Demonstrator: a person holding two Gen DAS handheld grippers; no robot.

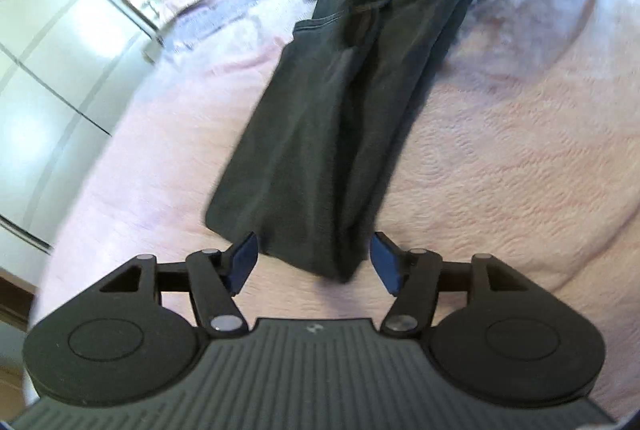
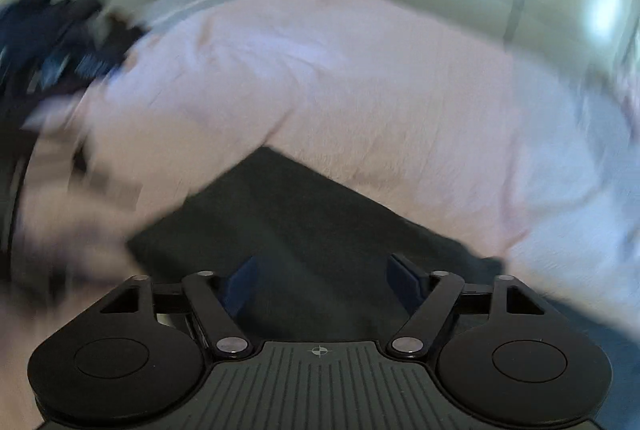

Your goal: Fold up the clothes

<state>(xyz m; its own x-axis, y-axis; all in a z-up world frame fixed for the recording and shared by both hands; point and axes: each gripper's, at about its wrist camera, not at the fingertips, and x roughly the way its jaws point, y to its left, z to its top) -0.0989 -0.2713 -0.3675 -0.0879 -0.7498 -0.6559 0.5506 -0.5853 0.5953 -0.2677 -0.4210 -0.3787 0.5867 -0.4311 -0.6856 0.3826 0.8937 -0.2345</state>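
Dark grey trousers (image 1: 320,134) lie folded lengthwise on the pink bedspread (image 1: 500,170), their hem between the left gripper's (image 1: 313,262) wide fingers, right gripper (image 2: 322,286) equally wide.

Black gripper (image 1: 314,262), blue pads, silver screws

The left wrist camera looks forward and downward along its fingers (image 1: 244,258), close above the hem end of the dark trousers (image 1: 320,134) on the pink bed (image 1: 520,158). The right wrist camera, motion-blurred, likewise faces down at close range. Both views share the trousers (image 2: 304,230) and the bed (image 2: 360,90).
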